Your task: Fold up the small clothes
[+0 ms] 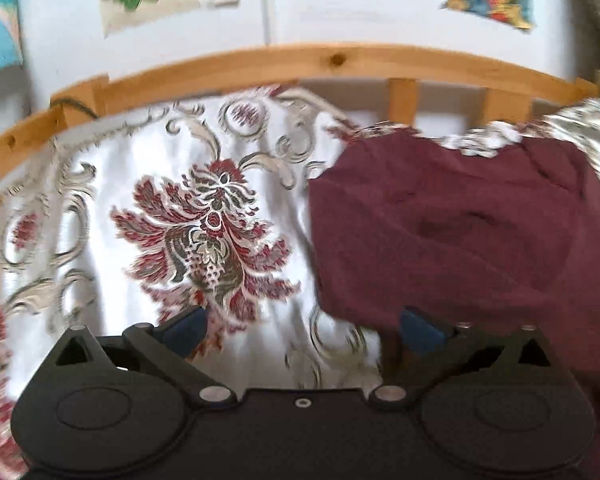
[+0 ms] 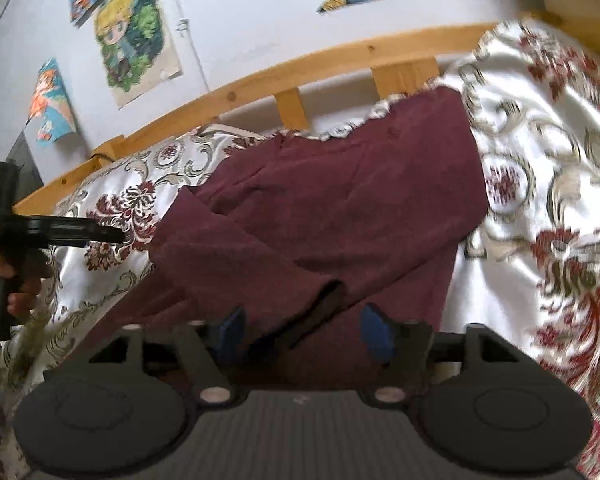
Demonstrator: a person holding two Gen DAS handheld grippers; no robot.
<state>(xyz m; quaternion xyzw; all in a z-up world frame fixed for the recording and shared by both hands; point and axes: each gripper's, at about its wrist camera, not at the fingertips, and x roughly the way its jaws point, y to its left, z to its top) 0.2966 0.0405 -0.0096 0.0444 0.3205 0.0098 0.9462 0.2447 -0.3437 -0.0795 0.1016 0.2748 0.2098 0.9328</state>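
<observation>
Lying on a bed, the maroon garment is spread over a white satin bedspread with red floral and scroll patterns, its near edge just under the right gripper. That gripper's jaws stand apart, blue pads clear of the cloth; a folded flap of the garment runs between them without being pinched. The left gripper also has its jaws wide open and holds nothing; its left pad is over the bare bedspread, its right pad over the garment's lower left edge.

In the right wrist view the left gripper shows from the side, off the garment's left edge (a person's hand is wrapped round its handle). The garment lies folded over on itself, a diagonal layer crossing its lower half, its far hem meeting the bedspread's frilled border.

Beyond the cloth runs a wooden bed rail with short uprights. Behind it, a pale wall carries several colourful cartoon pictures, some partly peeled. Both views are somewhat blurred.
</observation>
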